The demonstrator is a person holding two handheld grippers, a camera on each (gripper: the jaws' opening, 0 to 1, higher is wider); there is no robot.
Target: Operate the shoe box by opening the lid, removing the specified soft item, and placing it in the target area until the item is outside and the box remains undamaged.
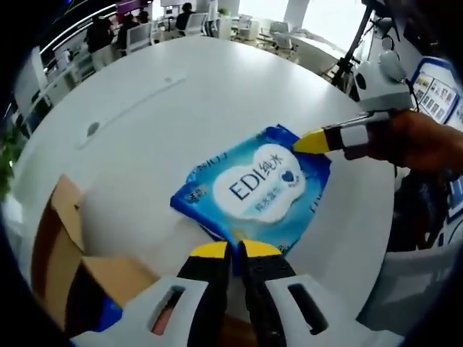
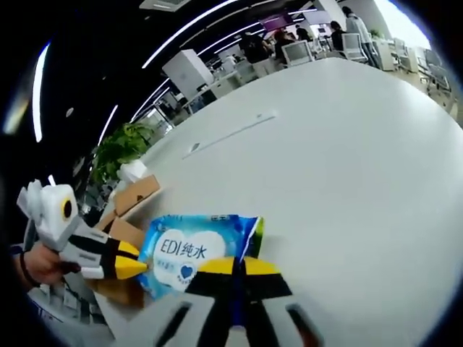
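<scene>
My landmark is the wipes pack (image 1: 255, 189), a blue soft packet with a white label printed "EDI". It lies flat on the white round table (image 1: 181, 108), fully outside the cardboard box (image 1: 69, 267).

In the left gripper view, my left gripper (image 1: 233, 251) comes up to the near edge of the pack. Its two yellow-tipped jaws are drawn together with only a thin slit between them, and the pack's edge sits right at the tips. It looks pinched there, though I cannot see the material between the jaws clearly. The right gripper (image 1: 312, 142) reaches in at the far corner of the pack, its yellow tip touching the blue wrapper, with a hand (image 1: 412, 141) behind it.

The box stands beside the pack, on the side away from the right gripper, brown flaps open and standing up.

In the right gripper view, my right gripper (image 2: 235, 266) has its jaws closed at the edge of the pack (image 2: 195, 253), the tips overlapping the blue wrapper. The left gripper (image 2: 119, 262) meets the opposite edge of the pack, held by a hand (image 2: 40, 264). The box (image 2: 130, 206) shows just beyond the pack, flaps up. Past the pack the table (image 2: 340, 166) runs on bare and white, with chairs and people well beyond it.
</scene>
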